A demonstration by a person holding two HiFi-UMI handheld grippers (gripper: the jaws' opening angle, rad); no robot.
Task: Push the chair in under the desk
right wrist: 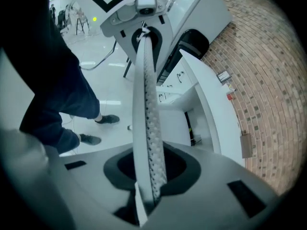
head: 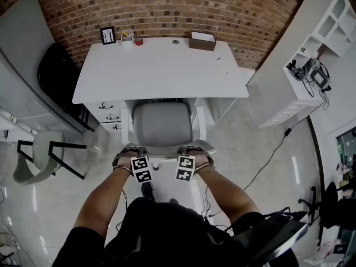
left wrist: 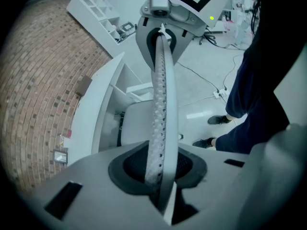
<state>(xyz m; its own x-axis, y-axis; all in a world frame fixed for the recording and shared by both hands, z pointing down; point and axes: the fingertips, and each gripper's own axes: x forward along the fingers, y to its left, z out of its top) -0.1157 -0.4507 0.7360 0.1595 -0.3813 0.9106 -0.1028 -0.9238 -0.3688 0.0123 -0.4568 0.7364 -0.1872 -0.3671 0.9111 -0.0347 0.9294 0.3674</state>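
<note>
Closest in the head view, the person's forearms (head: 108, 202) reach down to the left gripper (head: 129, 151) and right gripper (head: 193, 150), which are set side by side on the top rim of the chair's backrest (head: 164, 149). In each gripper view that rim, a thin white edge carrying a perforated grey strip (left wrist: 158, 104), runs between the jaws. The jaws stand slightly apart around it with a dark gap showing on one side, so neither one clamps it. The chair (head: 162, 124) is grey-cushioned in a white frame with white armrests (head: 201, 118). It stands in the knee space of the white desk (head: 161, 65), its front meeting the desktop's near edge; how far it goes under cannot be told. Its base is hidden below the cushion and backrest. A drawer unit (head: 107, 113) sits under the desk's left side. Along the desktop's far edge stand a small picture frame (head: 108, 35), a white cup with pens (head: 127, 38) and a brown box (head: 202, 40), against a brick wall (head: 167, 4); what the frame holds is too small to make out
</note>
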